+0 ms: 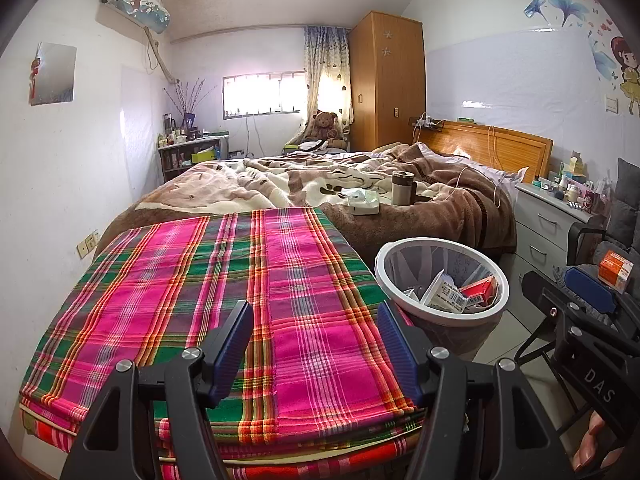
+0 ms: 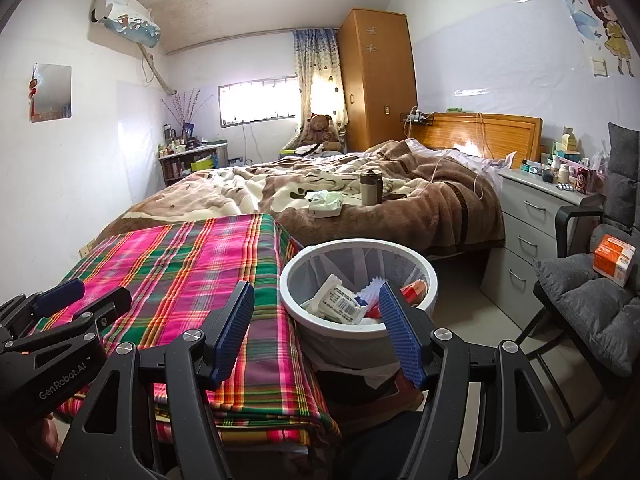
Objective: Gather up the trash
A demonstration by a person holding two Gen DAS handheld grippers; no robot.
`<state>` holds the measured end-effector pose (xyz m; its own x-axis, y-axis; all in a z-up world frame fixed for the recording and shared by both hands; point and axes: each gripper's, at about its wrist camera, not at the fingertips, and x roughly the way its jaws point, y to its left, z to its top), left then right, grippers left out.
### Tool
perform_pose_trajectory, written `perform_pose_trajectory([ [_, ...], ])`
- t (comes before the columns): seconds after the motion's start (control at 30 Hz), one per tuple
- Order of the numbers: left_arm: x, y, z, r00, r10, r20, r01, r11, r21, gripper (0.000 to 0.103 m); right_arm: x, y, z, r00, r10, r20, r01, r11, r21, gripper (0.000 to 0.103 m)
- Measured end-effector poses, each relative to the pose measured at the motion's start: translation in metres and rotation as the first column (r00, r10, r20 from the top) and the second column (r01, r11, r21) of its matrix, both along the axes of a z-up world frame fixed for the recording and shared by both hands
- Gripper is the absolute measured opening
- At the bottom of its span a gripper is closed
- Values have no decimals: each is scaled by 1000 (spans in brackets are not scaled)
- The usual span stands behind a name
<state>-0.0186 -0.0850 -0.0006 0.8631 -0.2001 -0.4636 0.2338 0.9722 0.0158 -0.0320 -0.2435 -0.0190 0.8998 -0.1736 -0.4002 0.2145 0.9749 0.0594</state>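
Note:
A white waste basket [image 1: 440,316] [image 2: 356,330] stands on the floor beside the plaid-covered surface [image 1: 224,280] [image 2: 188,276]. Inside it lie a white labelled packet [image 2: 340,300] [image 1: 444,292] and a red box [image 1: 478,290]. My left gripper [image 1: 316,344] hangs open over the plaid cloth, nothing between its blue pads. My right gripper [image 2: 318,328] stands open in front of the basket's near rim, also empty. An orange box [image 2: 614,258] [image 1: 614,270] rests on the grey chair cushion. On the bed sit a white packet [image 1: 364,200] [image 2: 326,204] and a brown tumbler [image 1: 402,188] [image 2: 371,188].
A grey cushioned chair [image 2: 592,312] stands to the right, a drawer unit [image 2: 532,216] crowded with bottles behind it. The bed with a brown blanket [image 2: 360,196] fills the middle. A wardrobe [image 2: 376,76] and a teddy bear [image 2: 320,128] are at the far wall.

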Motion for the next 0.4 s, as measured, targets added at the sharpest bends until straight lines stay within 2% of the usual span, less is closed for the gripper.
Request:
perform_pose_trajectory([
  [0.4,0,2,-2,1000,0,-6,0,1000,1,64,1,0,1,1000,2,-6,-2,1000,2,66],
])
